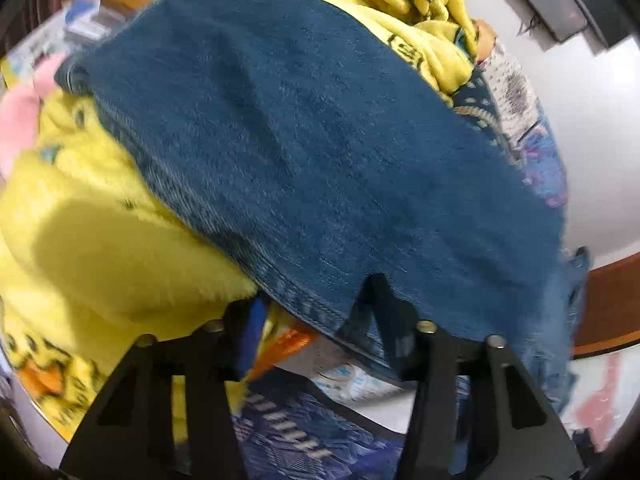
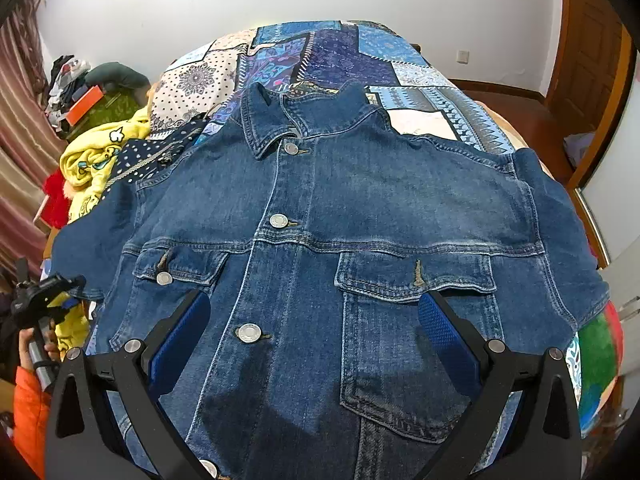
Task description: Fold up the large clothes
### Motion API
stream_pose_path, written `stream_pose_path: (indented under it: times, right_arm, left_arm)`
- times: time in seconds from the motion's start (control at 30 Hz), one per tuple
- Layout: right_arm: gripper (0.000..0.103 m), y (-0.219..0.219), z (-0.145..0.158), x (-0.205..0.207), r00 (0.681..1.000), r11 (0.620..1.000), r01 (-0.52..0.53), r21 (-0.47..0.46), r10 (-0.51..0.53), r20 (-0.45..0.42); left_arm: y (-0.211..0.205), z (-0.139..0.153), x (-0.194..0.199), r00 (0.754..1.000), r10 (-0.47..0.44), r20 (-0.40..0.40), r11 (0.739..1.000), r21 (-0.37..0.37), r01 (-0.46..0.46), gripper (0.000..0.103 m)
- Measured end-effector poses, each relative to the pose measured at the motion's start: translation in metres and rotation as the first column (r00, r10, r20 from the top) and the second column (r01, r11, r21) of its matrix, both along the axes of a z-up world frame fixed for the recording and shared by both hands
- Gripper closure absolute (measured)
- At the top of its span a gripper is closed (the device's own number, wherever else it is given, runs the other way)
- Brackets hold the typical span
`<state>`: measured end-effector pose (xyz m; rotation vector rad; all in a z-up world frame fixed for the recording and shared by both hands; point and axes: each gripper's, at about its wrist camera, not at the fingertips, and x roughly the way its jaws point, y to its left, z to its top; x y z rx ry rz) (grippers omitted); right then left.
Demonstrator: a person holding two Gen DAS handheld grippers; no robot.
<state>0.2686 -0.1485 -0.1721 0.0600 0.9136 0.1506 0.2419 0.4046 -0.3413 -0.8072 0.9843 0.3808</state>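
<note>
Denim jacket [image 2: 320, 248] lies front-up, buttoned, spread flat on the patchwork bedspread [image 2: 320, 56]. Right hand-held gripper [image 2: 314, 328] hovers over the chest, jaws wide apart, holding nothing. Left hand-held gripper [image 1: 320, 312] at the sleeve [image 1: 300, 140] edge; grip state unclear. Yellow fleece blanket [image 1: 80, 240] beside.

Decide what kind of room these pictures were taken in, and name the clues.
Most likely a bedroom at home. A denim jacket lies spread on a bed with a patchwork quilt, a wooden door stands to the right, and a curtain hangs on the left.
</note>
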Motion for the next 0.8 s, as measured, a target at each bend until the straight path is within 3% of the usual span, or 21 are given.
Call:
stream_pose_path:
  times: [0.07,0.23,0.37,0.6,0.7,0.8]
  right_arm:
    - [0.0,-0.002,0.001,0.0,1.0,1.0,0.004,0.003,-0.004,0.001]
    - [0.0,-0.006,0.004,-0.004,1.0,1.0,0.013,0.018,-0.013,0.003]
    - [0.0,-0.006,0.01,-0.01,1.0,1.0,-0.003,0.03,0.002,0.02]
    - [0.0,-0.015,0.022,-0.021,0.998,0.998,0.0,0.06,-0.004,0.068]
    - [0.0,-0.021,0.026,-0.025,0.997,0.997,0.01,0.074,-0.016,0.079]
    - [0.0,-0.028,0.028,-0.028,0.996,0.997,0.022,0.078,-0.029,0.087]
  left_arm:
    - [-0.004,0.006,0.001,1.0,-0.006,-0.001,0.999,0.034,0.007,0.072]
    - [-0.022,0.036,0.003,0.999,-0.044,-0.018,0.982,0.185,0.047,0.094]
    - [-0.039,0.085,0.002,0.997,-0.075,0.022,0.933,0.355,0.063,0.095]
    - [-0.073,0.163,0.021,0.975,-0.184,0.126,0.876,0.471,0.104,0.097]
    - [-0.106,0.19,0.033,0.948,-0.264,0.175,0.852,0.504,0.144,0.098]
    - [-0.151,0.21,0.045,0.905,-0.359,0.229,0.832,0.519,0.198,0.098]
